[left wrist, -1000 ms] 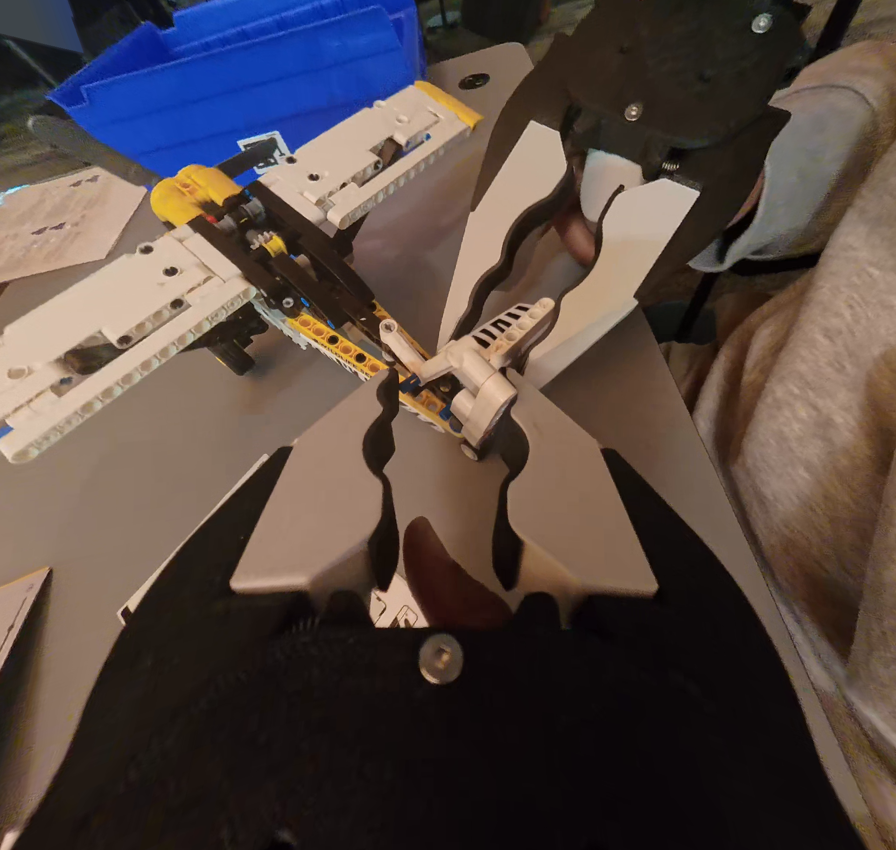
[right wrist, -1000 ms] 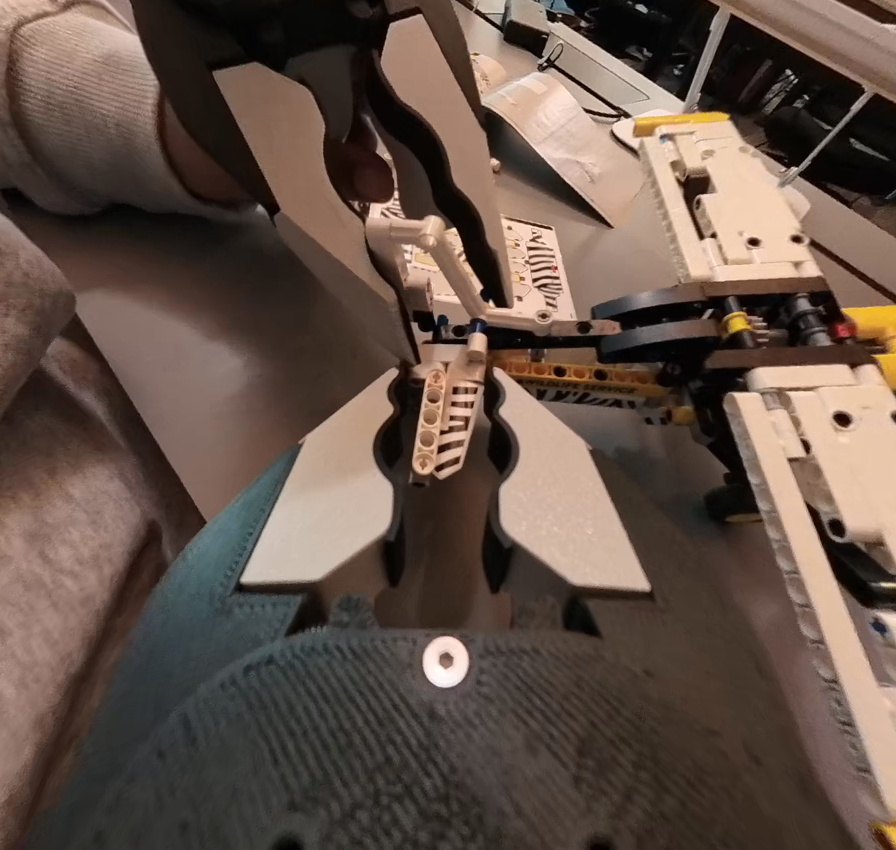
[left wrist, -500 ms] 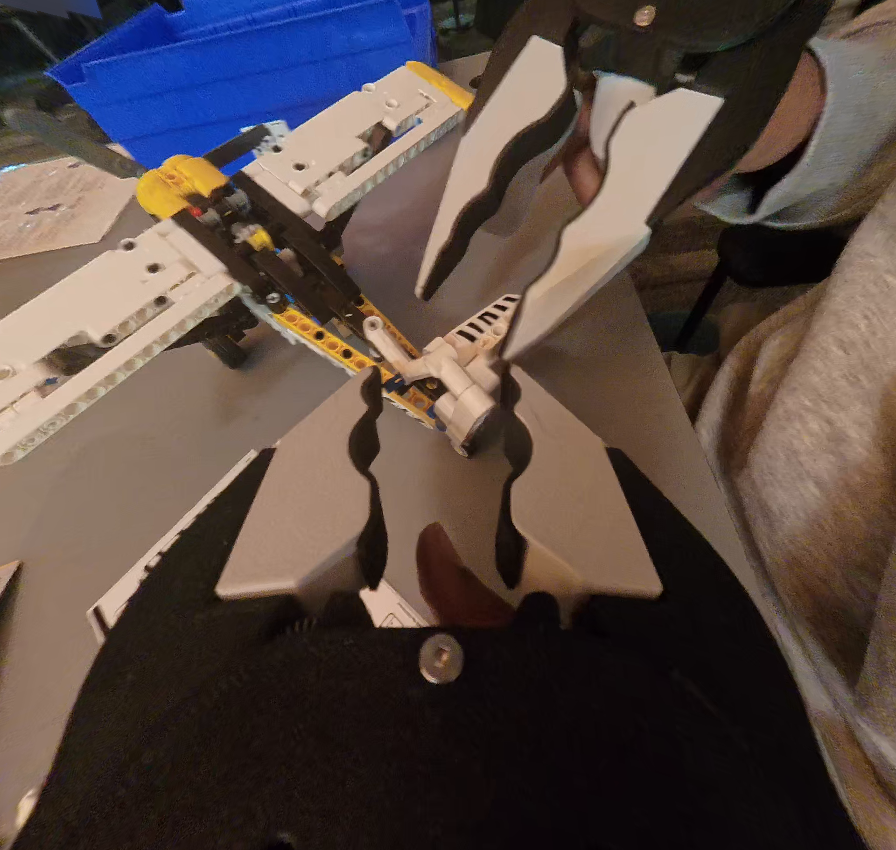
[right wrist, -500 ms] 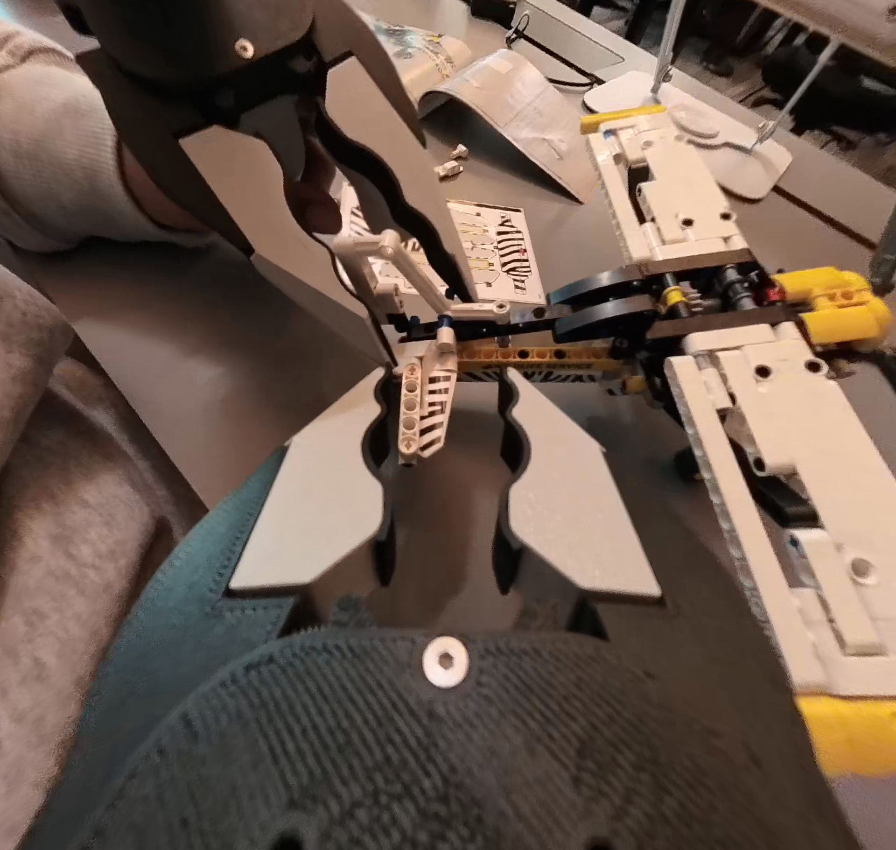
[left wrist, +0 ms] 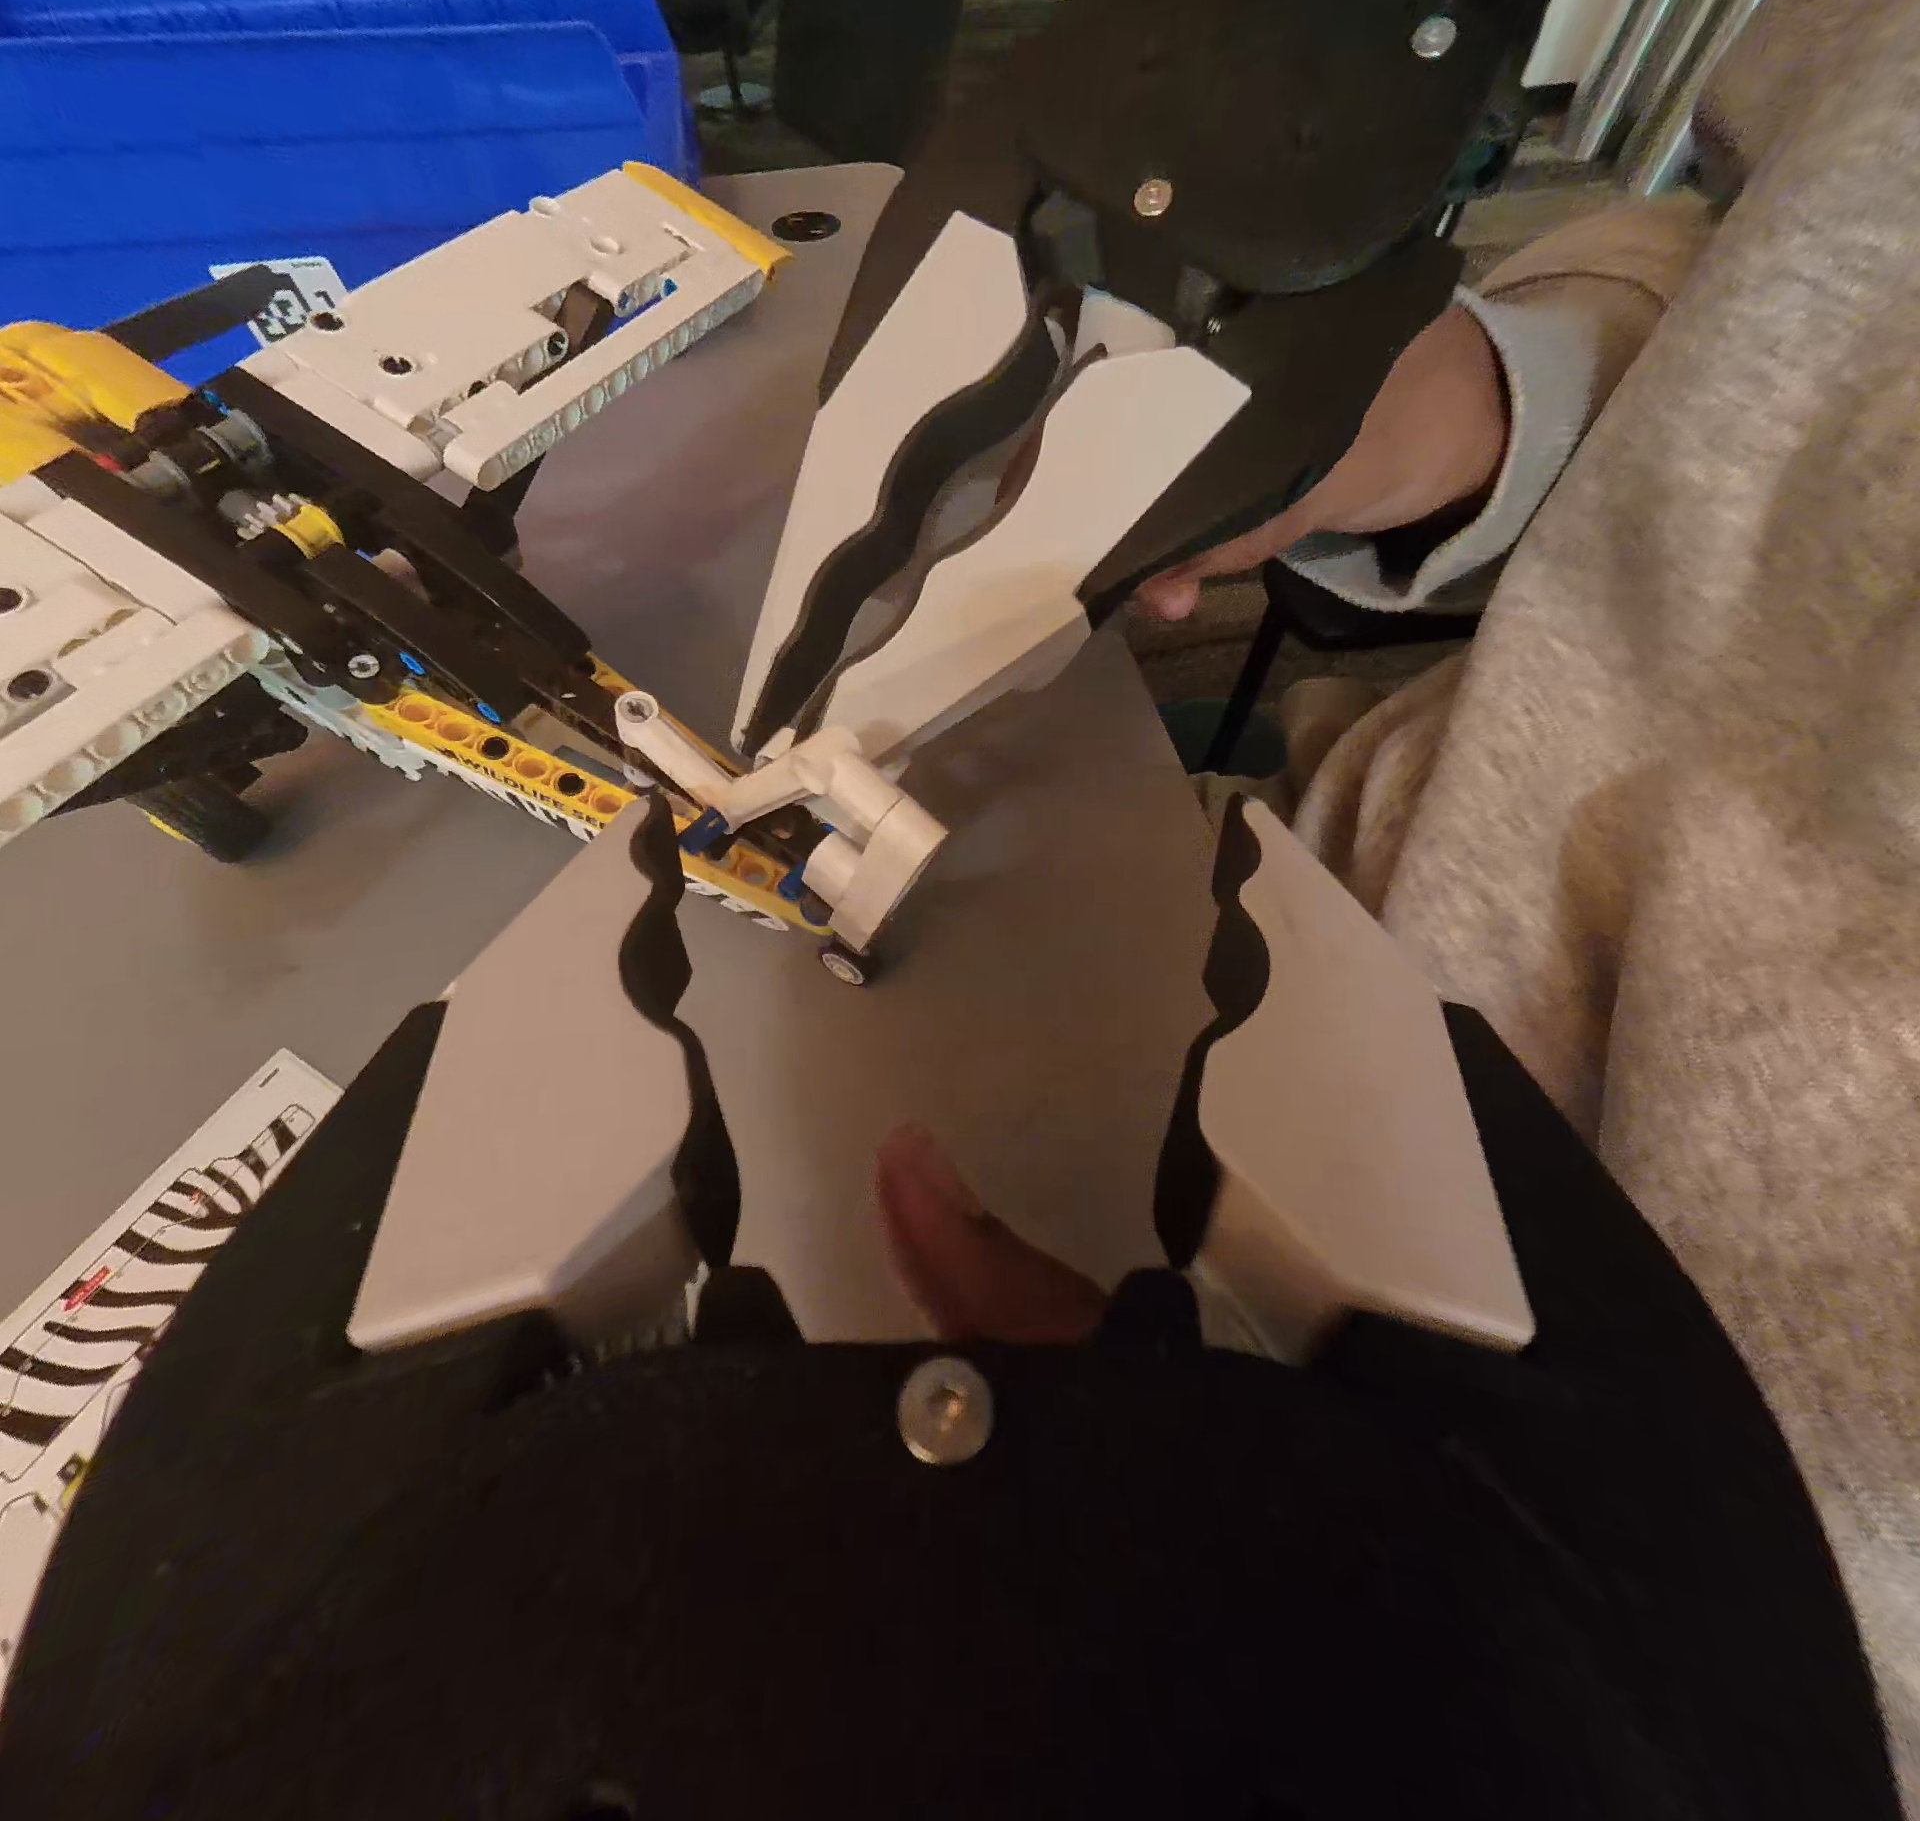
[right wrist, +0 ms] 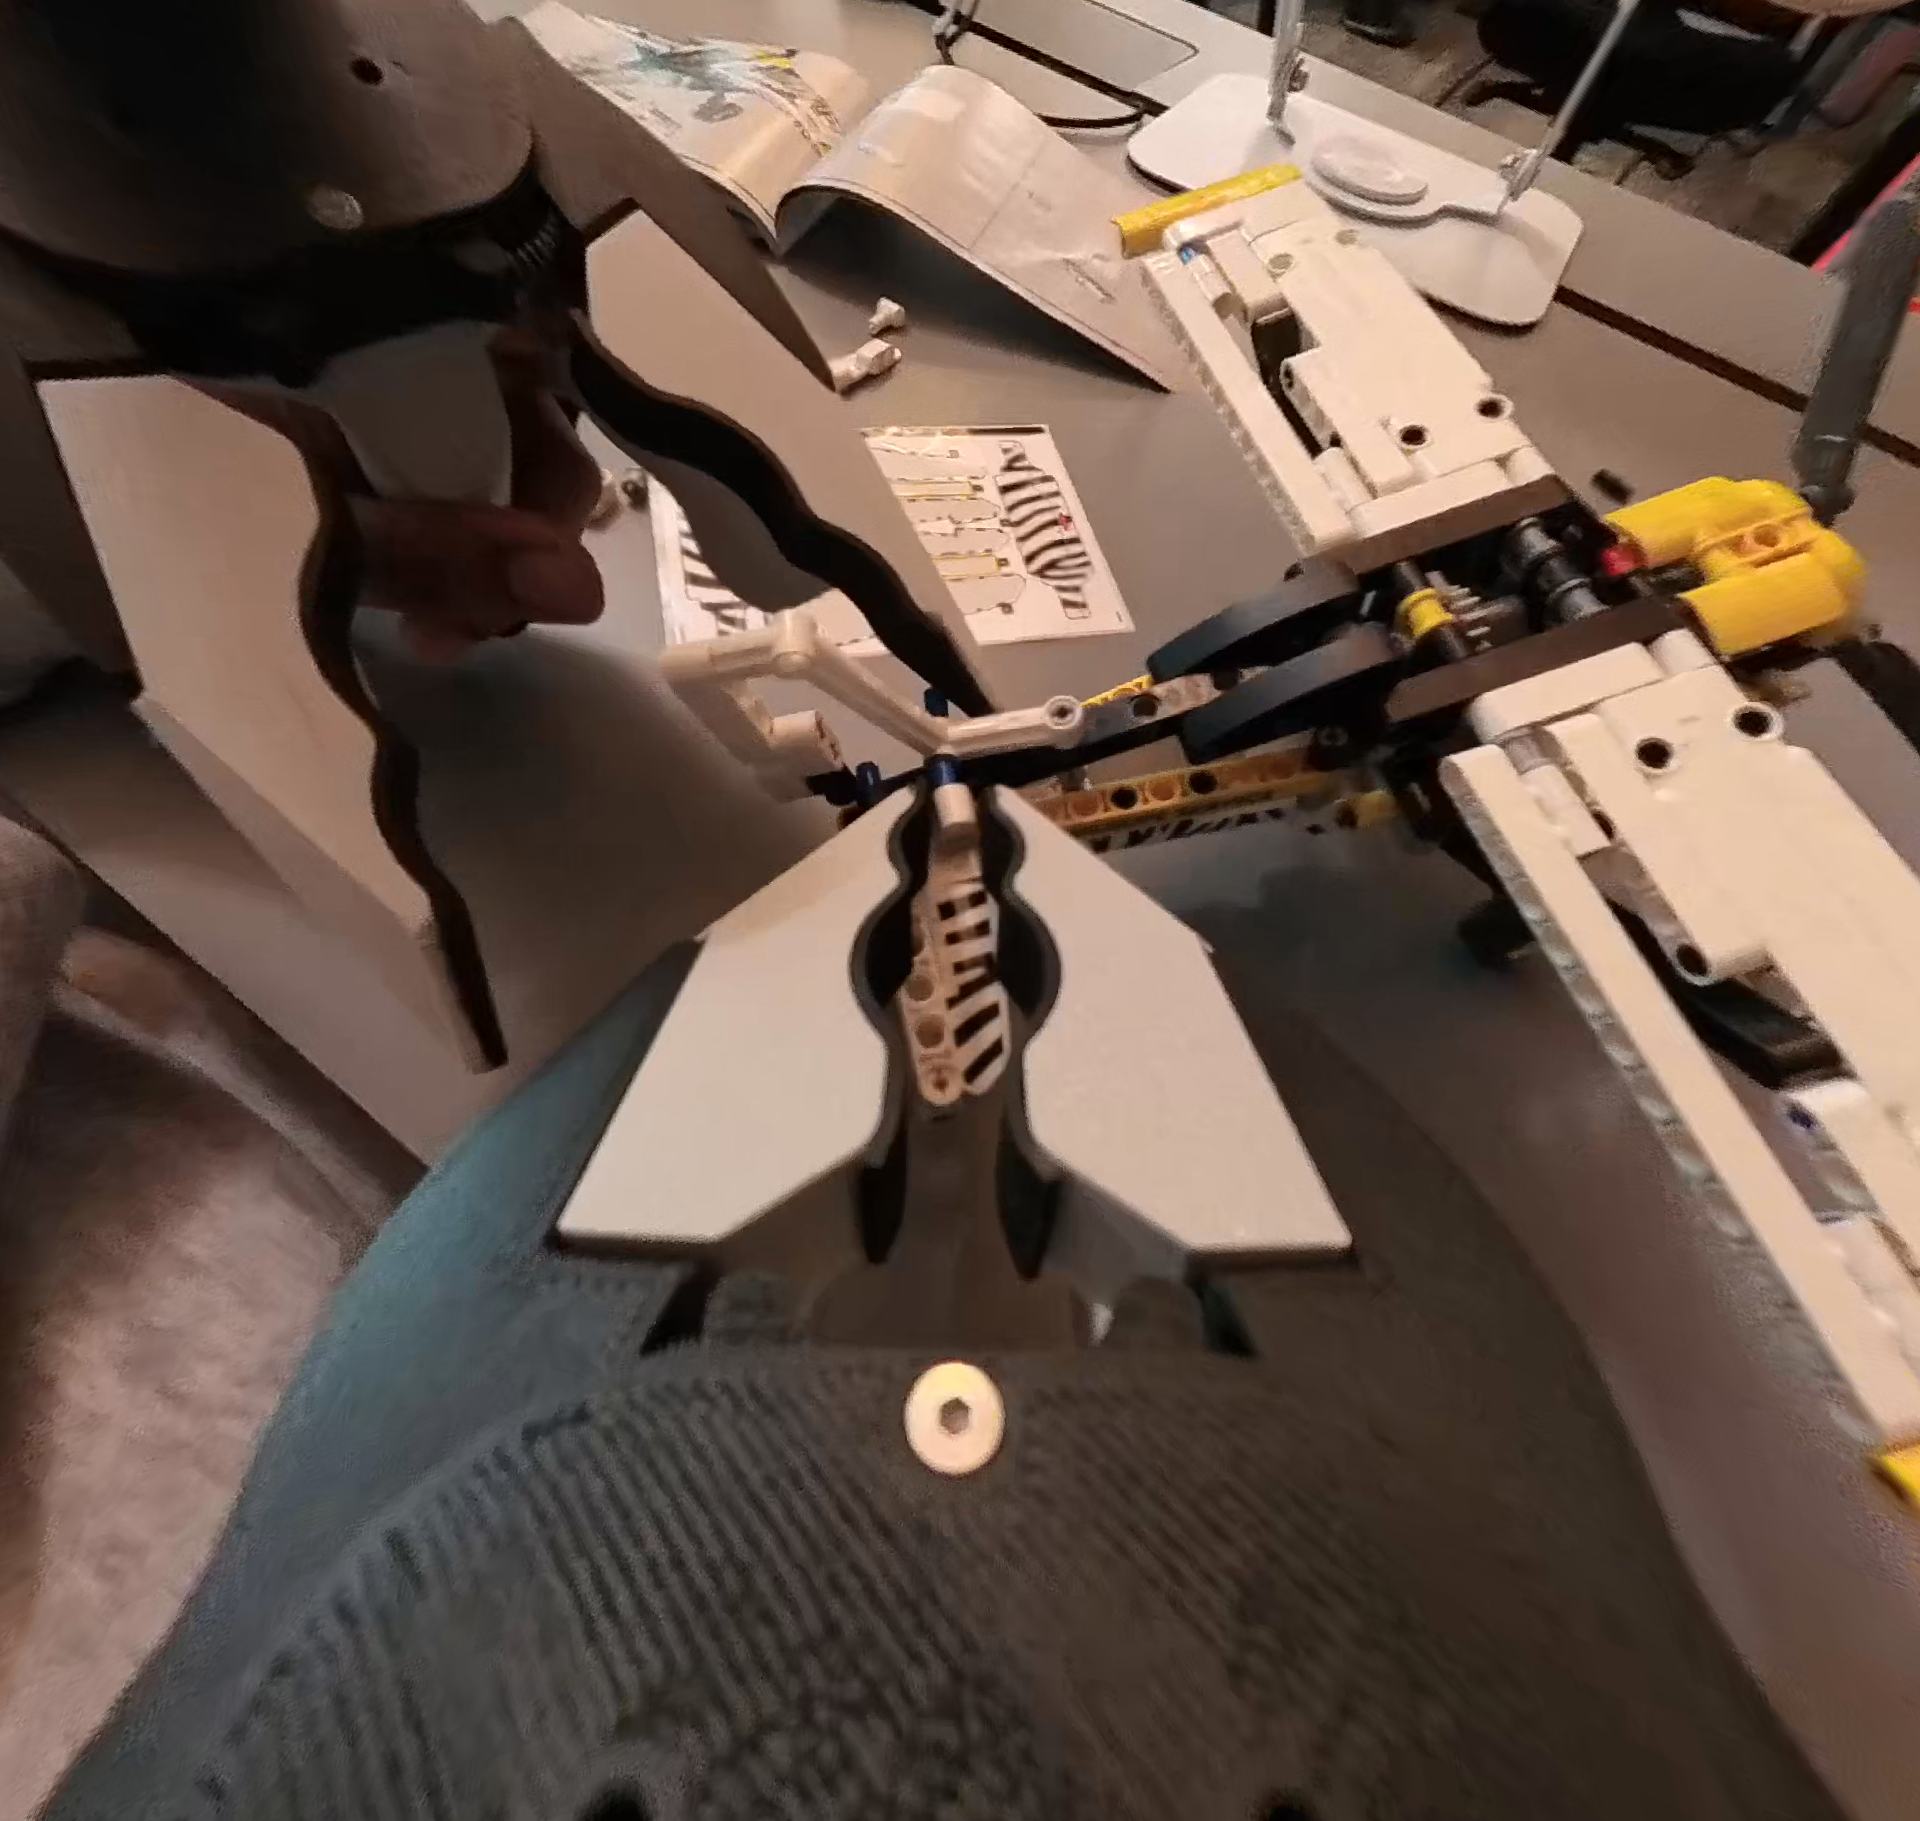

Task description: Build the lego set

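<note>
White striped tail panel (right wrist: 961, 982) is sitting pinched in the right gripper (right wrist: 951, 815) fingers at the lego plane (left wrist: 343, 566) tail, near the bench (left wrist: 1039, 1023) corner; left gripper (left wrist: 935, 826) is gaping, empty. Unbraced, the plane is risking sliding under push.

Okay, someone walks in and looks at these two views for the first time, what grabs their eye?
Probably the white, black and yellow lego plane sprawled across the grey table. At its tail, the right claw is shut on a zebra-striped white fin piece, while the left claw hangs wide open beside it. Behind the plane sits a bright blue bin.
</note>
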A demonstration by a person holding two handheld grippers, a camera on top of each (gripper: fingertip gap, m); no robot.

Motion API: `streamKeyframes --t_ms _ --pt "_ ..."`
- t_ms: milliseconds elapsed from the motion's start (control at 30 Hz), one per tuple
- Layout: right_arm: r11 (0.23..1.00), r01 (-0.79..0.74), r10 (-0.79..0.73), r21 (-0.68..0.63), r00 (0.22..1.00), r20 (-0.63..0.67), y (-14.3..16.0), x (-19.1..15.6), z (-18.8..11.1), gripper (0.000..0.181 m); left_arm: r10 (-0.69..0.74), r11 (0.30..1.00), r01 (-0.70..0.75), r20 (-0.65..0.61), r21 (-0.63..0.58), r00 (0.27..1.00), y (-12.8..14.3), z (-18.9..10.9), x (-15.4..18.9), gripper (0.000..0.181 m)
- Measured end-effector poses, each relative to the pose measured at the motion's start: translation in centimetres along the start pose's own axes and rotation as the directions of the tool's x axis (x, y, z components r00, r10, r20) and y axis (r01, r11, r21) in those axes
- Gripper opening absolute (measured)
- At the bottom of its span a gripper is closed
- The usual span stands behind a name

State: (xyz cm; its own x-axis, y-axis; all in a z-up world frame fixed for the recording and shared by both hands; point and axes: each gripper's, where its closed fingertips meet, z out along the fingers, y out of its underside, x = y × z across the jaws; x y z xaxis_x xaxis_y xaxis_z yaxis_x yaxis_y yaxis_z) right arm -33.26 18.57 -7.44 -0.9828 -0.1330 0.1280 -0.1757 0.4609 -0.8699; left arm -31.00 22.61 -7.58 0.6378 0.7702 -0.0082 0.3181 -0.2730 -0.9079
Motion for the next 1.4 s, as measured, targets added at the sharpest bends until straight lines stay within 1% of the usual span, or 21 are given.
streamKeyframes --t_ms 67,167,300,533,800,967,1067,1133,1233,1300,1400 --pt "1.000 0.007 -0.007 -0.010 0.999 -0.035 0.1 0.1 -0.1 0.008 -0.007 1.000 0.007 -0.009 0.000 1.000 0.0 0.1 0.2 0.105" --pt "1.000 -0.027 0.027 -0.001 0.998 -0.056 0.2 0.2 -0.2 0.008 -0.029 1.000 0.029 -0.028 0.012 0.999 -0.2 0.2 0.6 0.110" --pt "0.998 -0.064 0.066 0.025 0.994 -0.088 0.1 0.6 -0.5 0.007 -0.070 0.996 0.073 -0.075 0.041 0.995 -0.7 0.5 1.3 0.127" --pt "0.995 -0.084 0.091 0.053 0.985 -0.149 0.1 1.0 -0.5 0.007 -0.085 0.996 0.087 -0.061 0.035 0.995 -0.9 0.8 1.3 0.132" --pt "0.993 -0.102 0.110 0.058 0.981 -0.159 0.3 1.1 -0.6 0.007 -0.115 0.991 0.117 -0.044 0.062 0.992 -1.4 1.1 1.2 0.132" --pt "0.988 -0.142 0.150 0.064 0.979 -0.139 0.4 1.3 -0.6 0.007 -0.149 0.984 0.150 -0.019 0.098 0.989 -1.9 1.3 0.9 0.131" --pt "0.975 -0.199 0.209 0.099 0.974 -0.094 0.2 1.2 -0.6 0.007 -0.172 0.976 0.173 -0.019 0.132 0.985 -2.2 1.2 0.8 0.129" --pt "0.977 -0.193 0.202 0.092 0.975 -0.097 0.2 1.2 -0.5 0.007 -0.191 0.970 0.191 -0.016 0.152 0.981 -2.4 1.1 0.6 0.131" --pt "0.977 -0.196 0.204 0.085 0.975 -0.094 -0.1 1.1 0.1 0.007 -0.210 0.962 0.203 0.020 0.183 0.977 -2.4 0.8 -0.1 0.130" --pt "0.969 -0.227 0.233 0.095 0.971 -0.051 -0.5 0.5 0.7 0.007 -0.227 0.954 0.215 0.034 0.209 0.973 -2.6 0.3 -0.6 0.125" --pt "0.971 -0.224 0.221 0.087 0.974 0.040 -1.3 -1.2 1.7 0.007 -0.258 0.942 0.239 0.054 0.234 0.965 -2.5 -0.5 -1.3 0.126"
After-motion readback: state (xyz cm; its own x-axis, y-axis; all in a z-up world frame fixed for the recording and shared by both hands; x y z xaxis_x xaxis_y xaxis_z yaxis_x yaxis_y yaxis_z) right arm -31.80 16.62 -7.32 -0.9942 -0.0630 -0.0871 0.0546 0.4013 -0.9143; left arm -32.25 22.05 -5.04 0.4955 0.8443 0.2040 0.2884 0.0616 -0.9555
